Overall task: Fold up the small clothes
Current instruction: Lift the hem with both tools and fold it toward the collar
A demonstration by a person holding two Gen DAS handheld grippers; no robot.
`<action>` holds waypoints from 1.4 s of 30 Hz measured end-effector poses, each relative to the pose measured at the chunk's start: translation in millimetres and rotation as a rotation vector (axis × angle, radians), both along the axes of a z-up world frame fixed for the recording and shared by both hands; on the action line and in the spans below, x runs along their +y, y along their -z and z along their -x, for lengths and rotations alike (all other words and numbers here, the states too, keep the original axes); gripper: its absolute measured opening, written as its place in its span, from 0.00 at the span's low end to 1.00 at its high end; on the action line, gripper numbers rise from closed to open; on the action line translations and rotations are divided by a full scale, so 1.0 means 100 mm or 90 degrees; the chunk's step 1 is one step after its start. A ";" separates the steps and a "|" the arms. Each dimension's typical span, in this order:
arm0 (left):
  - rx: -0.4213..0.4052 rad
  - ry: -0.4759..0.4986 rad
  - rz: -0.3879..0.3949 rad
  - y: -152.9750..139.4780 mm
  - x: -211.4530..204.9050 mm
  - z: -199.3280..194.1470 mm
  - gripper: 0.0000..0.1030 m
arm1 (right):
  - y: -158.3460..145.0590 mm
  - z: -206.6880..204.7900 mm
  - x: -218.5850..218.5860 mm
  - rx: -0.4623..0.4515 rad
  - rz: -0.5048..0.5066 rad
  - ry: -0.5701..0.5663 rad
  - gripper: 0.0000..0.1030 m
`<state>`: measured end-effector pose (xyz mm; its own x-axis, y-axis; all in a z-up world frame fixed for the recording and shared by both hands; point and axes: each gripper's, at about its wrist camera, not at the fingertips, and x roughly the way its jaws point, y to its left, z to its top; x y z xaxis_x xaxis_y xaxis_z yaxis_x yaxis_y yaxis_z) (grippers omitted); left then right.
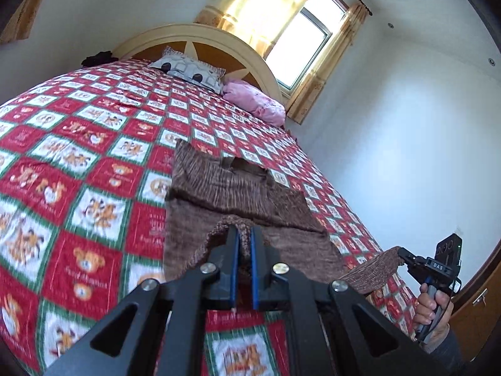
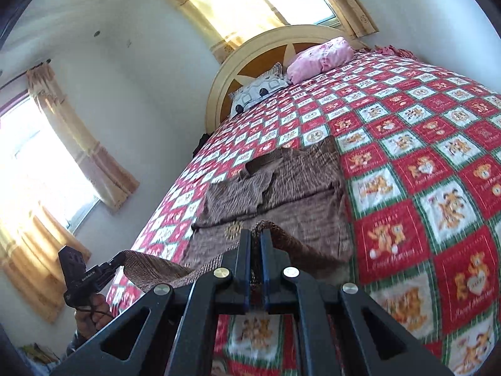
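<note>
Garment (image 1: 238, 188): brown, fine-striped knit. Bedspread (image 1: 94, 163): red, white and green checks (bear motifs). Pillows beyond the jaws: pink (image 1: 253, 100); grey-patterned (image 1: 191, 70).

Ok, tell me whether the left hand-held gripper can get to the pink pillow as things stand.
Probably not: the left hand-held gripper is shut on the brown garment's near edge, and the pink pillow lies far up the bed by the headboard. Nothing blocks the way across the bedspread.

The brown garment's (image 1: 225, 188) near hem is hidden behind the left tongs (image 1: 243, 235) at lower centre; the bedspread (image 1: 78, 163) print blurs; a dark object (image 1: 97, 58) upper left is unidentifiable.
</note>
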<state>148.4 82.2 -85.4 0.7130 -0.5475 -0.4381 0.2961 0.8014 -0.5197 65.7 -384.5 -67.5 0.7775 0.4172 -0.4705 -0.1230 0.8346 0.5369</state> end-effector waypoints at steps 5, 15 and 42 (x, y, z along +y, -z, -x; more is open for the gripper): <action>-0.013 -0.006 -0.011 -0.14 -0.09 -0.35 0.06 | -0.10 -0.37 -0.06 -0.004 -0.011 0.011 0.04; 0.003 -0.029 -0.044 -0.17 -0.22 -1.12 0.06 | -0.08 -1.26 -0.21 0.022 -0.030 0.026 0.04; 0.163 -0.090 -0.156 0.70 -0.58 -3.21 0.14 | 1.04 -3.62 -0.81 0.198 -0.078 0.159 0.21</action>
<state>469.0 24.7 -155.1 0.6243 -0.3083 -0.7177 0.0596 0.9350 -0.3497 427.3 -465.2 -171.4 0.6912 0.3009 -0.6570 0.2592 0.7455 0.6141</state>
